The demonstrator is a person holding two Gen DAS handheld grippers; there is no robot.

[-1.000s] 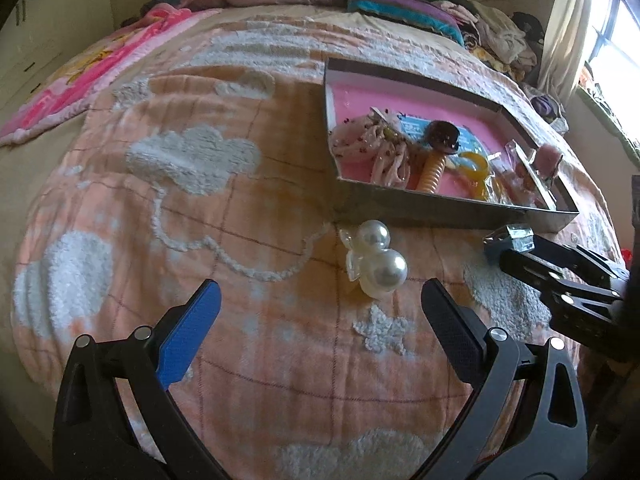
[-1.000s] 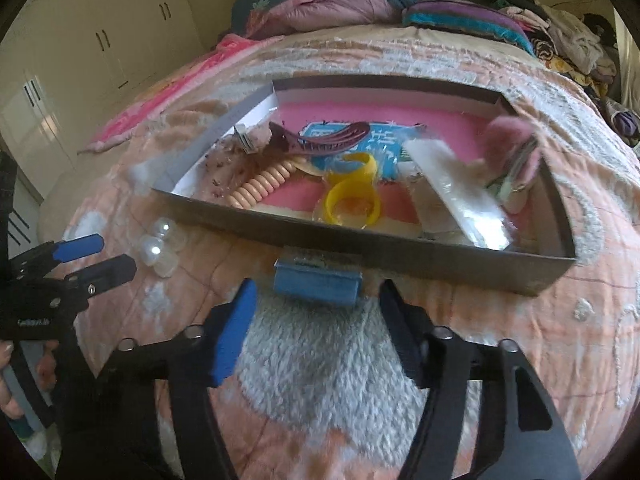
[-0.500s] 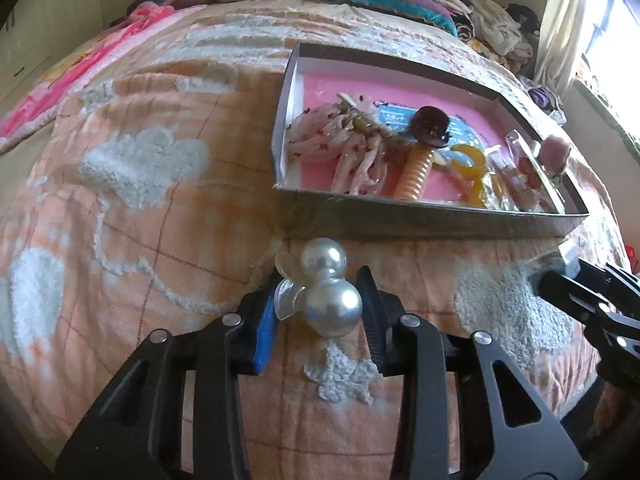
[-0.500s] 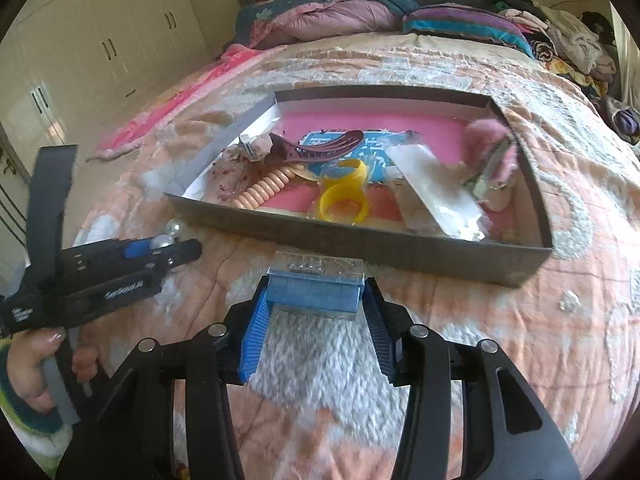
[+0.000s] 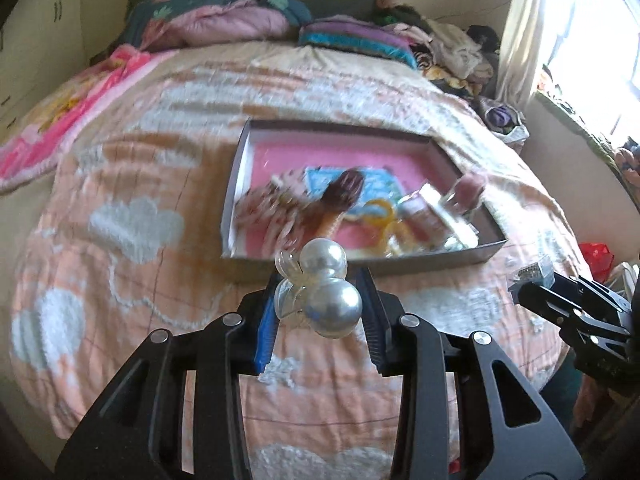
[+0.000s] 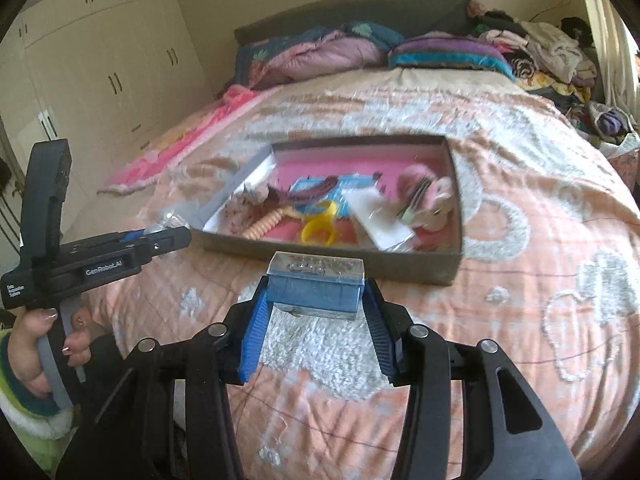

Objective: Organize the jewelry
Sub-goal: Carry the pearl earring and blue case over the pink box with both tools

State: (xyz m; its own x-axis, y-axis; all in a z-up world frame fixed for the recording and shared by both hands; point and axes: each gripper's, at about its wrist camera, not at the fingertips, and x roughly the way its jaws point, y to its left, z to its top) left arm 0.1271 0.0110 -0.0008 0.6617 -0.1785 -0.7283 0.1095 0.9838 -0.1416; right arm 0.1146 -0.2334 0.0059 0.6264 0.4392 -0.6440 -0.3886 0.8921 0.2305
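Between the two fingers of the left gripper (image 5: 318, 280) sits a pearl hair clip (image 5: 320, 292), two large pearly balls on a clear plastic claw, the pads clamped on it from either side; it hangs above the peach bedspread (image 5: 128, 264), in front of the near wall of the tray. The right gripper (image 6: 316, 288) is closed on a small blue box (image 6: 314, 286) with a clear lid, gripped at its two short ends and likewise held above the bedspread, just short of the tray's near wall. In the left wrist view this second tool shows at the right edge with the box at its tip; in the right wrist view the left tool shows at the left, held by a hand (image 6: 36, 344) in a fuzzy green and white sleeve. The grey cardboard tray (image 6: 454, 200) with a pink floor lies on the bed beyond both grippers. Inside it lie a yellow ring (image 6: 318, 232), a coiled orange hair tie (image 6: 266, 226), a dark hair clip (image 6: 310, 192) on a blue card, a clear packet (image 6: 380, 218) and a pink fluffy item (image 6: 424, 194); several are blurred. Folded quilts (image 6: 332, 54) and piled clothes lie at the head of the bed, white cupboards (image 6: 100, 68) stand to the left
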